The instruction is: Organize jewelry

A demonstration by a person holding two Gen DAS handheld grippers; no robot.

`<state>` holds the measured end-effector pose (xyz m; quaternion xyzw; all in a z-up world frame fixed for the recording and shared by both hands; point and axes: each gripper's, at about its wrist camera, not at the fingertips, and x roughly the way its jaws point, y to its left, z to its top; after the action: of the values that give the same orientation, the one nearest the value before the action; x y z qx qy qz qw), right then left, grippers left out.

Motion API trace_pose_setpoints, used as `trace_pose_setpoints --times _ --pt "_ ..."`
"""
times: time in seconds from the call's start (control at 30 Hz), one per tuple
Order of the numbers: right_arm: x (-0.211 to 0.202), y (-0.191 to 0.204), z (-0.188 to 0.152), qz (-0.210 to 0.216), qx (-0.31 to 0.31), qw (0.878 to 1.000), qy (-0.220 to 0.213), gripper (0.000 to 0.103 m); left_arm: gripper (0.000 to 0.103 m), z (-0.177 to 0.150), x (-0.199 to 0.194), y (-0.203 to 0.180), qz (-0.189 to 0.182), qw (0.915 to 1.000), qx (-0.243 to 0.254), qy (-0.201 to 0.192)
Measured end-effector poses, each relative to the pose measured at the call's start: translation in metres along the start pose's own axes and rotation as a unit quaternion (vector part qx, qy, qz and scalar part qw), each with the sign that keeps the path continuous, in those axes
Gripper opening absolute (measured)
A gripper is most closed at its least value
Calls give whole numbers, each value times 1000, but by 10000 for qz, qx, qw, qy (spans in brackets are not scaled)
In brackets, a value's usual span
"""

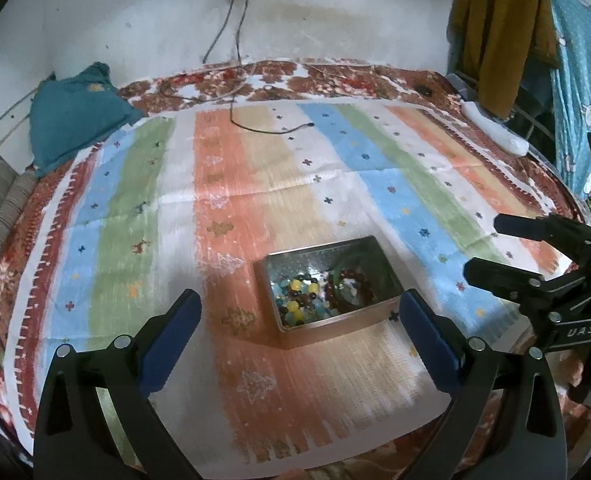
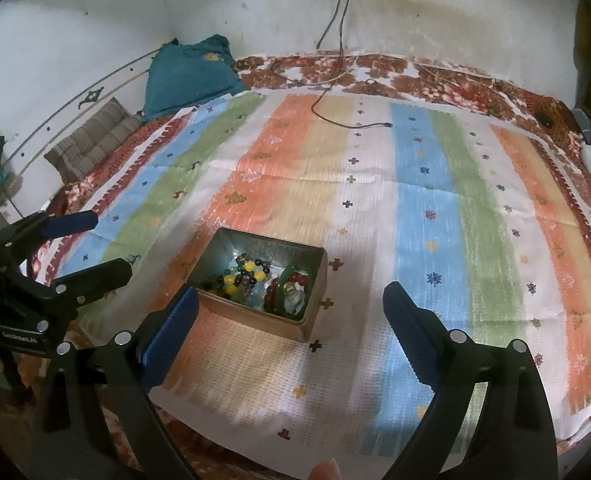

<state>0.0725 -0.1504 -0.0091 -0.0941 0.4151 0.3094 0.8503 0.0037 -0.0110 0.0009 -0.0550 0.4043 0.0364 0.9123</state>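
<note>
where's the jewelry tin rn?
The tin sits on the striped cloth, between the left gripper's open fingers; in the right wrist view it's left of centre.

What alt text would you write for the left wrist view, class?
An open metal tin of mixed bead jewelry sits on a striped cloth, just beyond the open left tongs; the right tongs hang open alongside.

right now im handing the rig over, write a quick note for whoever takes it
Left gripper: open, holding nothing, hovering near the metal tin.
Right gripper: open, holding nothing, beside the tin.
Things: the tin sits open on the striped cloth; inside lie a yellow and mixed bead strand, a dark red bead bracelet and a green bangle, heaped together.
Done: nothing taken out.
Left: pick the pieces out and sort them.
</note>
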Motion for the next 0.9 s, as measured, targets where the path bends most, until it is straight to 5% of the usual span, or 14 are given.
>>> trace_pose_setpoints --times 0.9 --pt "-18 9 -10 171 -140 9993 -306 94 97 -3 -14 -5 12 9992 61 -394"
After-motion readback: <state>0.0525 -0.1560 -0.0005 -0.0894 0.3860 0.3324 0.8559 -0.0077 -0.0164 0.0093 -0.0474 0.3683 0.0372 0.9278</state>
